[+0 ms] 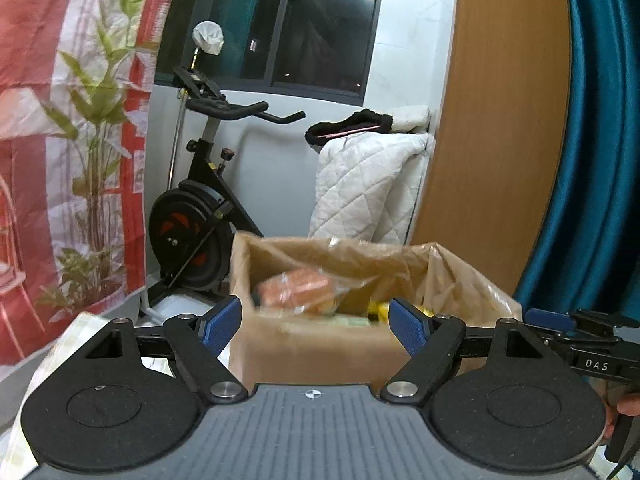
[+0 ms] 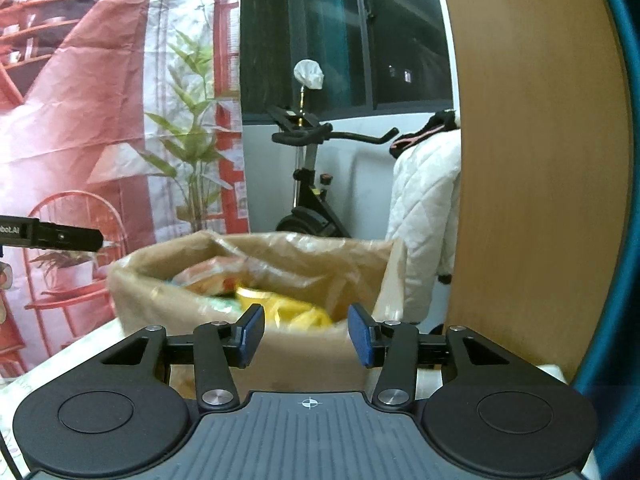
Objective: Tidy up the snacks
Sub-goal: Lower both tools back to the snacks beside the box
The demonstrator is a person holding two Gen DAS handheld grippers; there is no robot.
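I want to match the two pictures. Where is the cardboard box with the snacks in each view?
Left wrist: cardboard box low centre, behind the open left gripper.
Right wrist: the box centre-left, behind the open right gripper.
Shared landmark: exercise bike behind the box.

Left gripper (image 1: pixel 316 326): jaws spread wide, nothing between the blue pads (image 1: pixel 218 330), tilted slightly downward.
Right gripper (image 2: pixel 306 334): jaws parted, narrower than the left, nothing between the 2 blue pads (image 2: pixel 251 334), tilted slightly downward.
Relative position: side by side, right gripper's fingers visible at the right edge of the left wrist view, left gripper's black finger at the left edge of the right wrist view.
Hand (image 1: pixel 628 404): partly visible behind the right gripper's handle, grip unclear.
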